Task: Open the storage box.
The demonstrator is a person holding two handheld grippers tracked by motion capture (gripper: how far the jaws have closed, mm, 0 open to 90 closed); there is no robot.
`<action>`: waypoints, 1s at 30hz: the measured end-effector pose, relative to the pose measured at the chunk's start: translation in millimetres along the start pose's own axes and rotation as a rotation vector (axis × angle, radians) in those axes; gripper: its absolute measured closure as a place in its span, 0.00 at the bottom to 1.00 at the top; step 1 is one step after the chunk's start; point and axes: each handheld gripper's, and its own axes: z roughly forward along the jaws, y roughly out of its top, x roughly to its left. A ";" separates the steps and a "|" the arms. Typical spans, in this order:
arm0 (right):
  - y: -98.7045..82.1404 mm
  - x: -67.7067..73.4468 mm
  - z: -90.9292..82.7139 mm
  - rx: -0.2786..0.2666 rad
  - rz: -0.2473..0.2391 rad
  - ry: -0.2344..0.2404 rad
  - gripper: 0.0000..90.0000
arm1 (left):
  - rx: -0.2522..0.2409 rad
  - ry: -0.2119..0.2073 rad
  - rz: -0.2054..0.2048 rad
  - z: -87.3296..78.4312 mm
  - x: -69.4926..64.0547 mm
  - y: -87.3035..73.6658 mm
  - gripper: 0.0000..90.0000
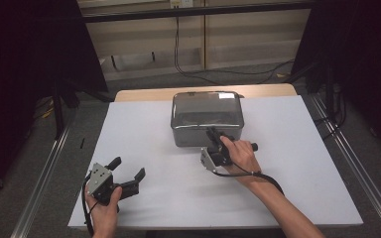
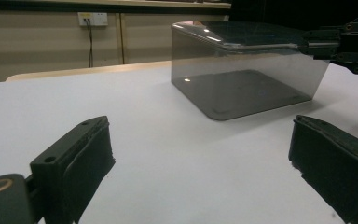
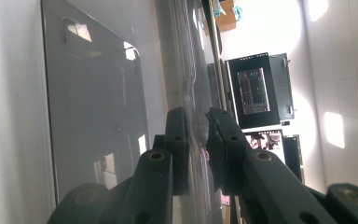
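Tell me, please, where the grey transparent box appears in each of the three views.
High view: grey box at table centre, far half of the white board.
Left gripper view: upper right, beyond the open jaws.
Right gripper view: left and centre, turned sideways, its lid edge between the closed jaws.
Shared landmark: right gripper at the box's lid edge.

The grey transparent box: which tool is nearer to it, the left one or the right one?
Right. The right tool is shut on the near rim of the box; the left tool rests open on the table, well apart from it.

No legible text, labels, brands or numbers on anything.
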 end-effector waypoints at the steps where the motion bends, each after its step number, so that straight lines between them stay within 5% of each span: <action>1: 0.1 -0.5 -0.3 0.003 0.004 0.002 0.87 | -0.002 0.001 -0.004 0.6 0.1 0.4 0.06; 13: 0.6 -6.4 -0.8 -0.007 0.008 -0.009 0.88 | -0.013 -0.039 0.029 12.3 -2.7 12.6 0.04; 22: 0.4 -11.6 -1.9 -0.014 0.013 -0.024 0.88 | -0.059 -0.050 0.010 27.4 -2.5 21.2 0.04; 30: 0.7 -12.1 -1.7 -0.018 0.017 -0.031 0.88 | -0.032 -0.069 -0.004 47.0 -1.9 21.7 0.04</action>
